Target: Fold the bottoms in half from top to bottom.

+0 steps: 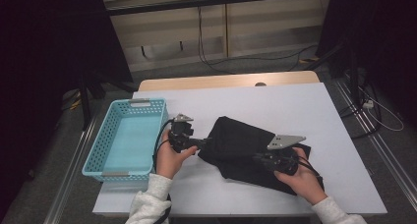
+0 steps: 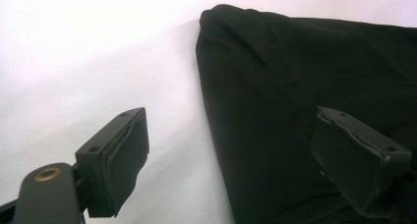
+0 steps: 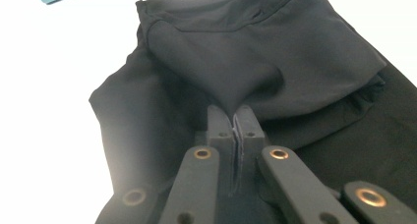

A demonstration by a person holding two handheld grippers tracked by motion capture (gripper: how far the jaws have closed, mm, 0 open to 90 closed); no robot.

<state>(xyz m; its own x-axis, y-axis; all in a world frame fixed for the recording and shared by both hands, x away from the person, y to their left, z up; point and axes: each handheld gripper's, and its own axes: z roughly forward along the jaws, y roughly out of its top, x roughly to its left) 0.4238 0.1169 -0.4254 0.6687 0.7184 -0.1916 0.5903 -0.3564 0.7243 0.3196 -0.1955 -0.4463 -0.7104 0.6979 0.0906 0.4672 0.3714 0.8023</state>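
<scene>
Jaws first: on your right gripper [image 3: 235, 117] they were pinched shut on a fold of the black garment [image 3: 255, 71], lifting the cloth into a small peak. On your left gripper [image 2: 231, 155] they stood wide apart, one over bare bench [image 2: 88, 62] and one over the garment's edge, gripping nothing. The garment lay crumpled on the white bench just beside the blue basket [image 1: 101, 157], and your left hand [image 1: 169, 157] sat between basket and garment. You seemed partway through folding or gathering it. Next, I judge, your left jaws needed to close on the near edge before any lift toward the basket.
</scene>
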